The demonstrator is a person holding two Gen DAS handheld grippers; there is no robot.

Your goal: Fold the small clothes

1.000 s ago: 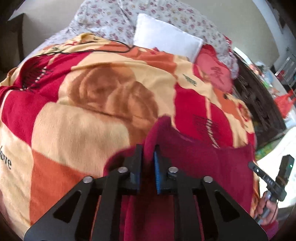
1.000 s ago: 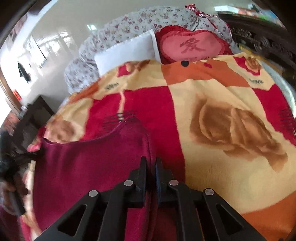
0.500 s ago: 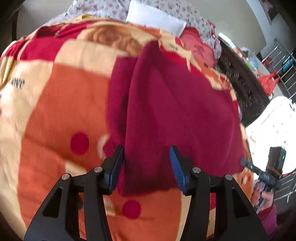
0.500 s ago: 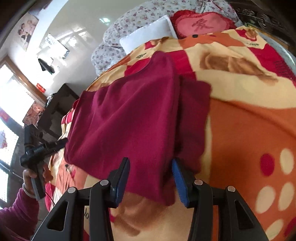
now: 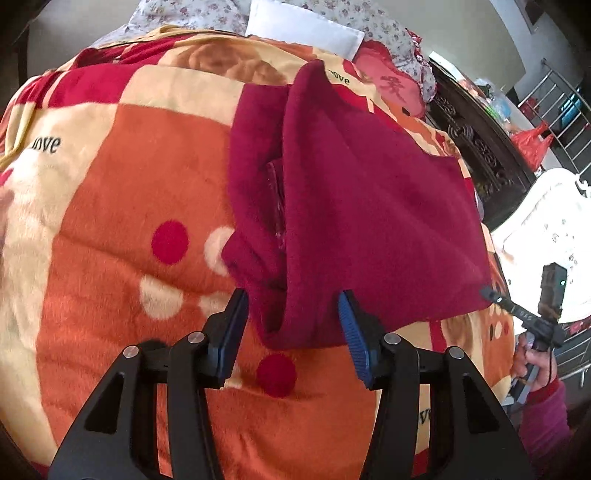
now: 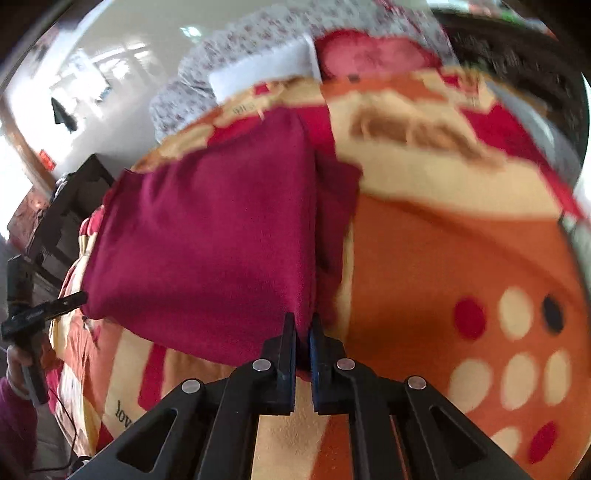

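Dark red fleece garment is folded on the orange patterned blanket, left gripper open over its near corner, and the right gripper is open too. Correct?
Not quite. The right gripper is shut on the dark red fleece garment, its jaws having just closed on the near corner, as the right wrist view shows. The left gripper is indeed open over the orange patterned blanket.

a home bedroom: blanket-covered bed (image 5: 110, 221), white pillow (image 5: 306, 27), floral quilt (image 5: 192, 11).
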